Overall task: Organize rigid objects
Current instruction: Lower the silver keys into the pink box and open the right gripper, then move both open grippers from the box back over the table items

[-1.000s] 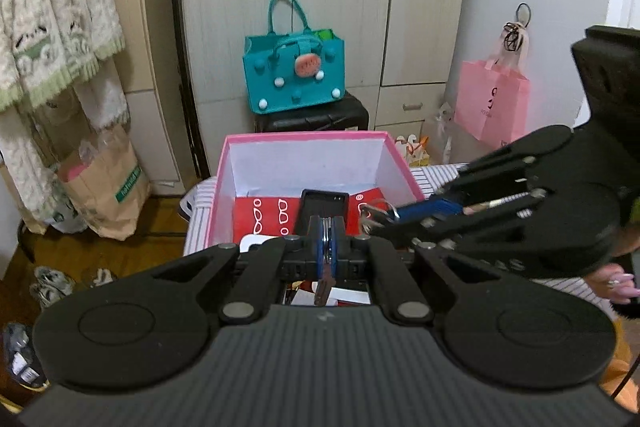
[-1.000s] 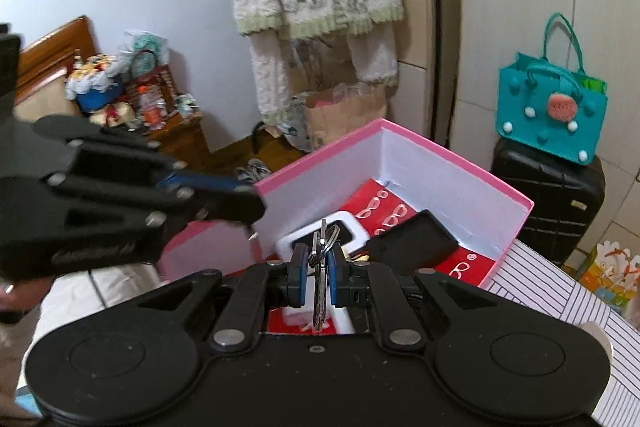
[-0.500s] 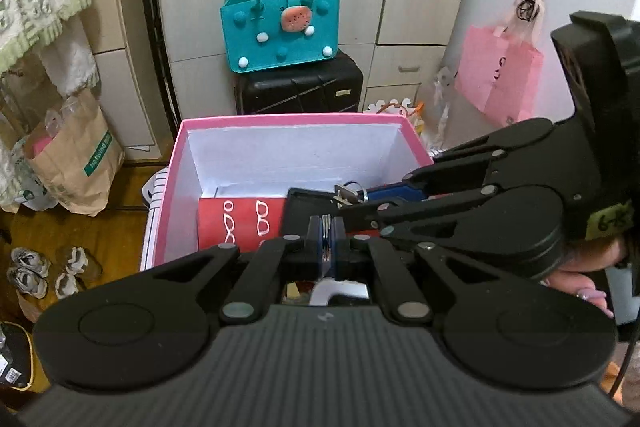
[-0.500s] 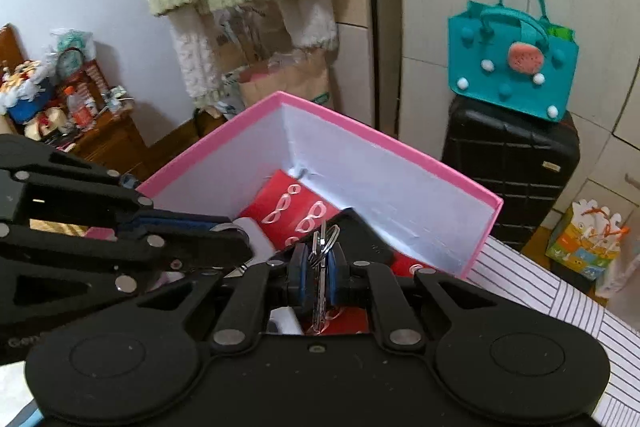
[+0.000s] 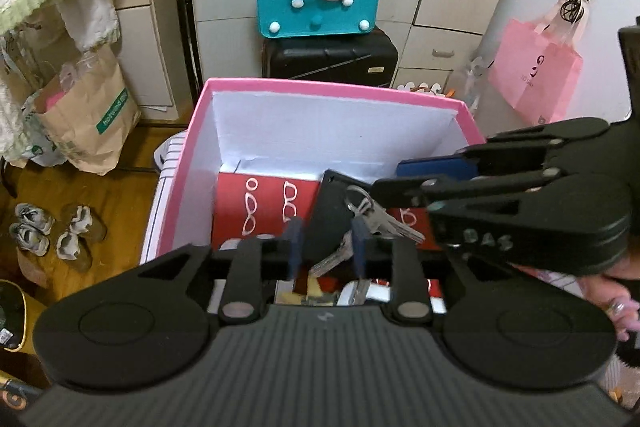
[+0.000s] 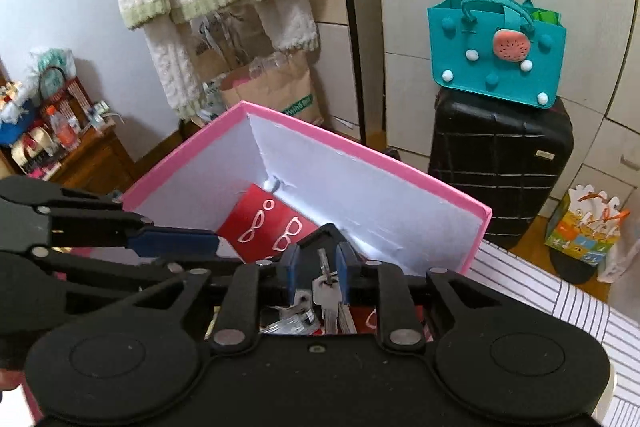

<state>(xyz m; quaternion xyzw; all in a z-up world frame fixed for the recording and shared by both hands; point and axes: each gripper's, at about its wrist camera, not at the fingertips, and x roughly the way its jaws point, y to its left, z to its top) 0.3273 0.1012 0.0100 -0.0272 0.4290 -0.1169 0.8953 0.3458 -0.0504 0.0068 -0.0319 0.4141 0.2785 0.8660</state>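
Pink box (image 5: 188, 163): both tools are held above it, jaws just parted. Keys (image 5: 376, 223) are seen loose between left tool (image 5: 325, 247) and right tool (image 6: 317, 267) pads, over the contents.

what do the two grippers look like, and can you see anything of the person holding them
Both are matte black plastic with linked bars and silver pivot pins. The left gripper and right gripper have blue pads on their fingertips, a round disc on each side of the body, and a ribbed plate shows on the left one. Raised lettering marks the right gripper's side. One hand shows at the picture's right edge, wearing a ring.
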